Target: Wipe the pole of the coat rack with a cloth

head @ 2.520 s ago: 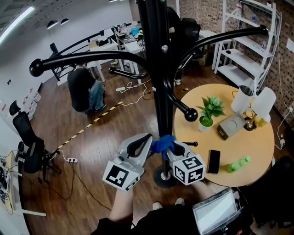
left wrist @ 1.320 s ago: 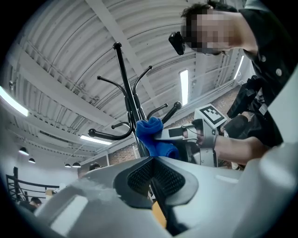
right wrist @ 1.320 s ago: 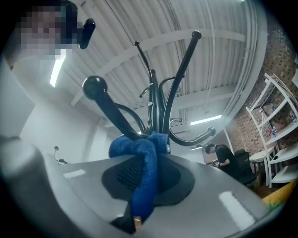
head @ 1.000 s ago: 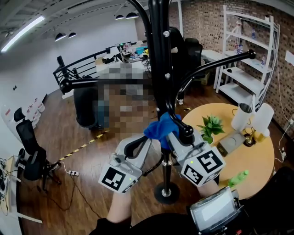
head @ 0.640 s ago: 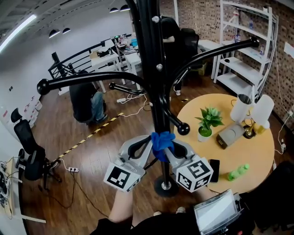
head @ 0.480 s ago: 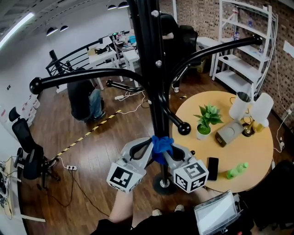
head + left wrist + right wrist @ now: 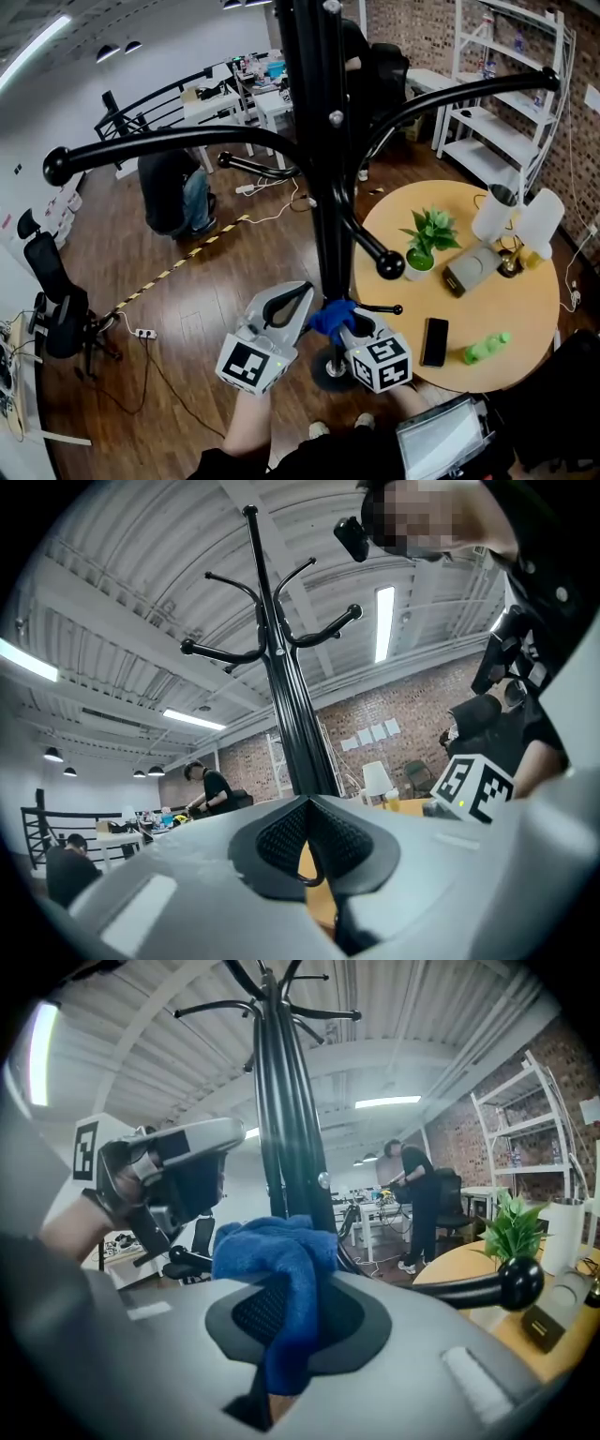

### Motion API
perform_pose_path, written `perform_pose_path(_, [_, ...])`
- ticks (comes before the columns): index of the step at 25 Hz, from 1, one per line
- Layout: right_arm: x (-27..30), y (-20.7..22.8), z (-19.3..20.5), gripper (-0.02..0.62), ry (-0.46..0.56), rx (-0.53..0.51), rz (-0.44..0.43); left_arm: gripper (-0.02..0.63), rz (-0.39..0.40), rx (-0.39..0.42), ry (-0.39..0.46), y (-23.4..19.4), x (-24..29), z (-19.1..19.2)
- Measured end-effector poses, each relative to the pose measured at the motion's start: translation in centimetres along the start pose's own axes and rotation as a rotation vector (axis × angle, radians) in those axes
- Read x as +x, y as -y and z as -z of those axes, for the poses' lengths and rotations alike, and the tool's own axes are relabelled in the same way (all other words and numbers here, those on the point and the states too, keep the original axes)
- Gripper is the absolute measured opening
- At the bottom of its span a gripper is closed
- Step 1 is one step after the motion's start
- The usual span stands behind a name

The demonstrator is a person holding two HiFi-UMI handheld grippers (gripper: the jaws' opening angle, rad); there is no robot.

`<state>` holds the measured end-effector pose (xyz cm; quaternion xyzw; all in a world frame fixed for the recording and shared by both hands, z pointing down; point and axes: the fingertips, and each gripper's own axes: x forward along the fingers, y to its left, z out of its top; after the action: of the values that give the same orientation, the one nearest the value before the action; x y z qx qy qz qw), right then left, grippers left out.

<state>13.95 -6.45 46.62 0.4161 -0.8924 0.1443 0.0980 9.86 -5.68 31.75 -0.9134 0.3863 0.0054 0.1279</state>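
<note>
The black coat rack pole [image 7: 323, 187] rises through the middle of the head view. A blue cloth [image 7: 331, 317] is bunched against the pole low down, a little above its base. My right gripper [image 7: 343, 325] is shut on this cloth; in the right gripper view the cloth [image 7: 279, 1258] hangs over the shut jaws, in front of the pole [image 7: 286, 1138]. My left gripper [image 7: 306, 292] is just left of the pole, shut with nothing between its jaws. The left gripper view looks up the pole [image 7: 291, 733].
The rack's hook arms [image 7: 178, 143] stick out left and right, and a ball-ended one [image 7: 389, 263] hangs over the round wooden table [image 7: 525, 309]. On the table are a potted plant [image 7: 424, 239], a phone [image 7: 435, 341] and a green bottle [image 7: 485, 346]. A person [image 7: 173, 192] crouches behind.
Over the last second my right gripper has slid the blue cloth down the pole, from near the ball-ended hook to close above the base. The left gripper stayed beside the pole.
</note>
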Motion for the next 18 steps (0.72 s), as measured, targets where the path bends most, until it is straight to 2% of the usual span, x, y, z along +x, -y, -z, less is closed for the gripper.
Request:
perform_pose_path(3, [-0.7, -0.5, -2.2, 0.054, 0.035, -0.011, -0.018, 0.003, 0.0, 0.006, -0.001, -0.1, 0.0, -0.3])
perform_pose_path(7, [-2.7, -1.5, -8.7, 0.054, 0.176, -0.042, -0.061, 0.003, -0.008, 0.047, 0.012, -0.1, 0.6, -1.5])
perform_pose_path(13, [-6.3, -3.7, -20.2, 0.054, 0.399, -0.103, -0.132, 0.003, -0.038, 0.065, 0.136, -1.1, 0.3, -7.1])
perform_pose_path(18, [-8.3, -5.1, -25.9, 0.054, 0.534, -0.139, -0.149, 0.003, -0.056, 0.135, 0.171, -1.7, -0.4, -10.6])
